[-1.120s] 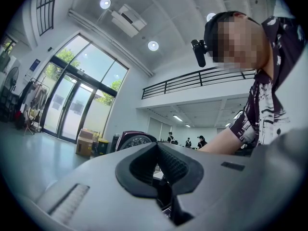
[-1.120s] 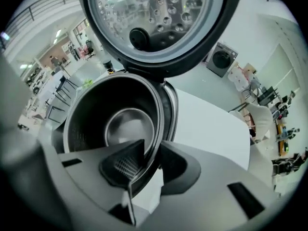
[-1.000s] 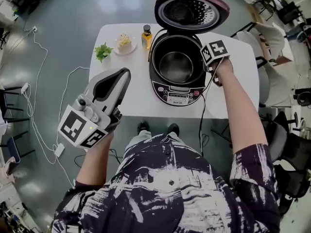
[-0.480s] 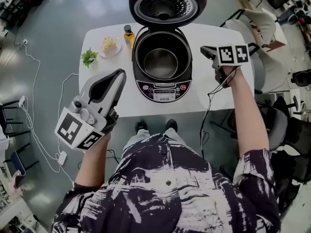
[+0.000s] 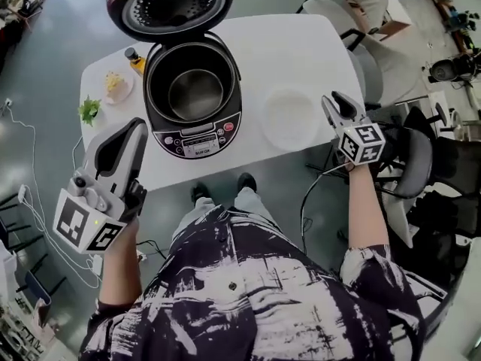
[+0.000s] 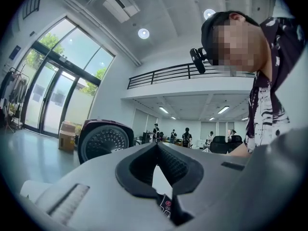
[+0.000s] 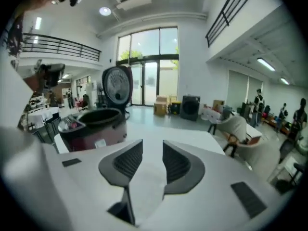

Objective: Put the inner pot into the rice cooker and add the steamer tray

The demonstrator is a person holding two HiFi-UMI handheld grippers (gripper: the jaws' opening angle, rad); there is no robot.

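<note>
The dark rice cooker stands on the white table with its lid swung up. The metal inner pot sits inside it. A white steamer tray lies flat on the table to the cooker's right. My right gripper hovers just right of the tray at the table's edge; its jaws are opening with nothing between them. My left gripper is held off the table's near-left corner, its jaws shut and empty. The cooker shows left of the right gripper.
At the table's far left are a small plate of food, an amber bottle and a green sprig. Chairs stand to the right of the table, and cables run over the floor at left.
My right gripper has left the cooker's rim and swung right to the table's edge beside the steamer tray, which came into view. My left gripper shifted a little.
</note>
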